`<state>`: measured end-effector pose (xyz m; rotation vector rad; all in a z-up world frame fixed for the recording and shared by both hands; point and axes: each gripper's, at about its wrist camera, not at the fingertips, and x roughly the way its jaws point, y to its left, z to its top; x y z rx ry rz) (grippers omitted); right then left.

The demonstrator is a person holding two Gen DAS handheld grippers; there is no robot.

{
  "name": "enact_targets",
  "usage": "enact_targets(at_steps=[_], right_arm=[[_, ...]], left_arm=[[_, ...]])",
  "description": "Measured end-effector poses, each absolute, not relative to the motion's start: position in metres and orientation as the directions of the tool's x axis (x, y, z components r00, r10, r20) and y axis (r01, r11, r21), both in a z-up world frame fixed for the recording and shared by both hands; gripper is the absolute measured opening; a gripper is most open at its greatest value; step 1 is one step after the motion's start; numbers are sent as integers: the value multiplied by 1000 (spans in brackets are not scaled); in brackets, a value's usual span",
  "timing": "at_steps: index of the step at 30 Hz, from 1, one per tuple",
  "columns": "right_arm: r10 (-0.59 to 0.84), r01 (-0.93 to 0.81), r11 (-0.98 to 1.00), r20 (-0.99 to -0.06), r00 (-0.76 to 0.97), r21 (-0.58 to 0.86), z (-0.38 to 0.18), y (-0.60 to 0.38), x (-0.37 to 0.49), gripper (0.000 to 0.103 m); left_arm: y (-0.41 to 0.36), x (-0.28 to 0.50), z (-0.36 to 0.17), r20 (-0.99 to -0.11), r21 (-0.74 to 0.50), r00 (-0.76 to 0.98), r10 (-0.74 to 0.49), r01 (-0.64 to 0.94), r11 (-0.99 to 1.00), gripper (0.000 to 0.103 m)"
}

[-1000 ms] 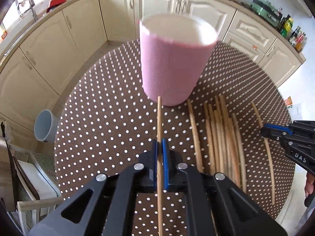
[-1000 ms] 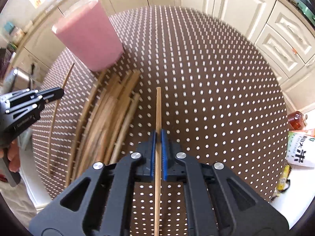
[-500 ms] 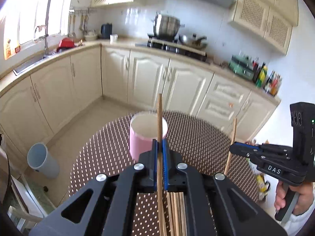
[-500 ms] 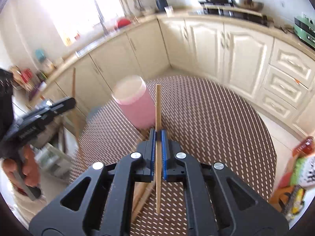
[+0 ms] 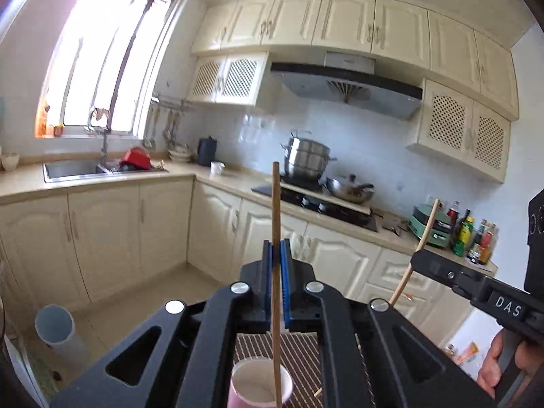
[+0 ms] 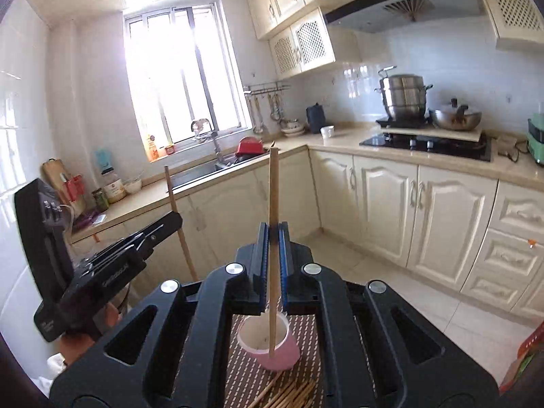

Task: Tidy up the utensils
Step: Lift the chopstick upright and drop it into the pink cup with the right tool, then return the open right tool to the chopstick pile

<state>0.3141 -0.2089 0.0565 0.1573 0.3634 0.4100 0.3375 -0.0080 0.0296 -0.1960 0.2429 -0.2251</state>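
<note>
Left gripper (image 5: 276,258) was raised and pitched up toward the kitchen wall, its blue pads pinched narrow on a wooden chopstick (image 5: 276,224) that stood upright, top end at 12 o'clock. The stick's lower end hung over the mouth of the pink cup (image 5: 260,387), at 6 o'clock below the jaws; whether it touched the inside could not be told. Cup stood on the dotted brown tablecloth (image 5: 302,350).

At 3 o'clock in the left view, the right gripper (image 5: 416,261) was level, pointing left, clamped narrow on a second chopstick (image 5: 426,227) tilted slightly.

In the right view that stick ran upright through the closed pads, lower end over the cup opening. Loose chopsticks (image 6: 289,394) lay on the cloth at 6 o'clock, just beside the cup.
</note>
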Motion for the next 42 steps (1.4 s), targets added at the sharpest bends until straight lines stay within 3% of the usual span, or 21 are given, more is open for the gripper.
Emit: enact_targets(at_steps=[9,20,30,31,32,33,38,42], right_arm=[[371,-295,921,-338,865,256,43,-193,359,6],[364,-283,930,-462,809,236,-15,-166,362,6],[363,-304,931,-566,740,200,-37,-149,351,6],[360,-297,933,-575,735,205,-39,-150,350,7],[364,-290,931,-591,719,220,-41,-152,350,7],[363,-281,932,-607,706,231,-43,-153,351,7],[371,-250,929,-661,652,274,-41,-156,347,8],[372,-252,928,-673,639,274,-30,-155,338,24]], left_arm=[[-5,392,9,-265,-242,953,-146,81,967,5],[1,414,-61,-458,-217,882,-115,15,976,5],[9,405,-81,-603,-208,787,-132,5,978,7],[11,403,-81,-613,-204,780,-128,1,979,13],[13,400,-80,-623,-205,771,-130,-2,979,28],[15,397,-78,-632,-205,764,-128,-5,979,32],[20,379,-69,-683,-186,718,-131,3,983,34],[18,360,-52,-693,-170,708,-136,23,985,38]])
